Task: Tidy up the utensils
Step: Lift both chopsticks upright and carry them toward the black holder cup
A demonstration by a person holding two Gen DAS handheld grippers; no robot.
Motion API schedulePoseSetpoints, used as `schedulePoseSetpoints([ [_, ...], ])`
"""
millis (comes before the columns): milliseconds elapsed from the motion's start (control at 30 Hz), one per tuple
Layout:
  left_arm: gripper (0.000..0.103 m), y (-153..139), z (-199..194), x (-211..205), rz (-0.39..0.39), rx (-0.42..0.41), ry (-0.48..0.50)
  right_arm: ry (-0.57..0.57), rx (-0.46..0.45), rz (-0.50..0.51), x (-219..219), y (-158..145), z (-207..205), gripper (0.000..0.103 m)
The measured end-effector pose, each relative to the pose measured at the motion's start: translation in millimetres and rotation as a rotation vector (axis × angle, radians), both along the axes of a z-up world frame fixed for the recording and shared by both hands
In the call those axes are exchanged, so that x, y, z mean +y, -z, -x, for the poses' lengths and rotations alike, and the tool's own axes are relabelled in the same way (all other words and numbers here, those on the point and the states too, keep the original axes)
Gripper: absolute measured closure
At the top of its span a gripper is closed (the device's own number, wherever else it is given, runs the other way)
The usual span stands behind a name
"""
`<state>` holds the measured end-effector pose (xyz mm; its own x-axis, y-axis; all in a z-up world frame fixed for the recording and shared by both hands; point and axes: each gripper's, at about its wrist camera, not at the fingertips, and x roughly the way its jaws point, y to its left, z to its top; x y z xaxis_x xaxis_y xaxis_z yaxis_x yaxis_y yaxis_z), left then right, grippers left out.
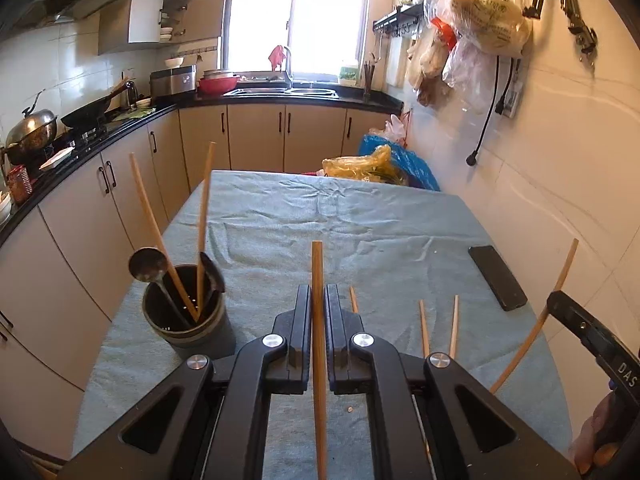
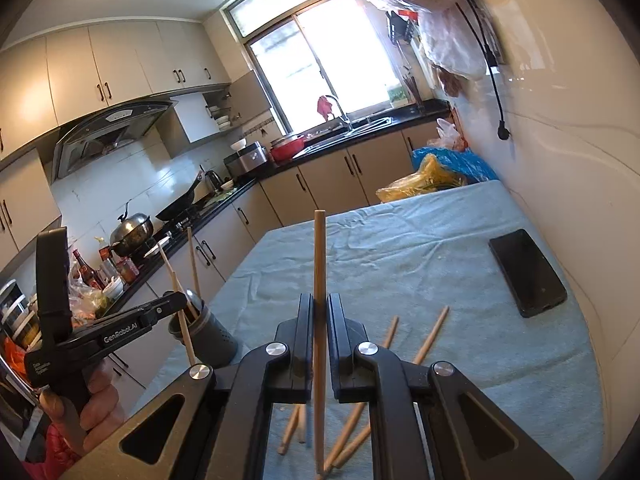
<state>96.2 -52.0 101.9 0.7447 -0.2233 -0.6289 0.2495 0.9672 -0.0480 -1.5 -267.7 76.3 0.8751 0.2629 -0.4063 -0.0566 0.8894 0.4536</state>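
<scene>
The job looks partly done. The dark holder (image 1: 188, 312) stands near the left edge of the counter (image 1: 400, 232), which is draped in a rumpled blue cloth. It already has two chopsticks (image 1: 204, 216) leaning up out of it and a ladle (image 1: 147, 265) hooked over its rim.

Each claw is pinching one chopstick, lifted clear of the cloth. The left claw (image 1: 318, 300) is pressed tight on a stick (image 1: 318, 340) that points up through its fingers. The right claw (image 2: 319, 308) grips another stick (image 2: 319, 264) the same way. I'd say both are headed for the holder.

Several loose sticks (image 2: 430, 338) remain scattered on the cloth, so a few more trips are left. A black phone (image 2: 528, 272) lies near the right-hand wall, well apart from them.

Around it is a lived-in kitchen with beige cabinets, a wok (image 1: 86, 114) on the stove and a sink (image 1: 280, 90) under a bright window. Plastic bags (image 1: 480, 20) hang on the tiled wall.
</scene>
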Motion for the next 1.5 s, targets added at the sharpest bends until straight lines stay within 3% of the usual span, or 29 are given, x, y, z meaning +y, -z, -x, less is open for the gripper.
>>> schedulePoseSetpoints([
  [967,0.097,-39.2,18.8,43.9,0.086,-0.069,-0.027,-0.067,-0.023,0.056,46.9,-18.8,-12.9,0.096],
  [1500,0.097,-109.4,27.8,81.5,0.107,-0.185,-0.06,-0.128,-0.097,0.039,75.1,-59.7,-48.8,0.096],
])
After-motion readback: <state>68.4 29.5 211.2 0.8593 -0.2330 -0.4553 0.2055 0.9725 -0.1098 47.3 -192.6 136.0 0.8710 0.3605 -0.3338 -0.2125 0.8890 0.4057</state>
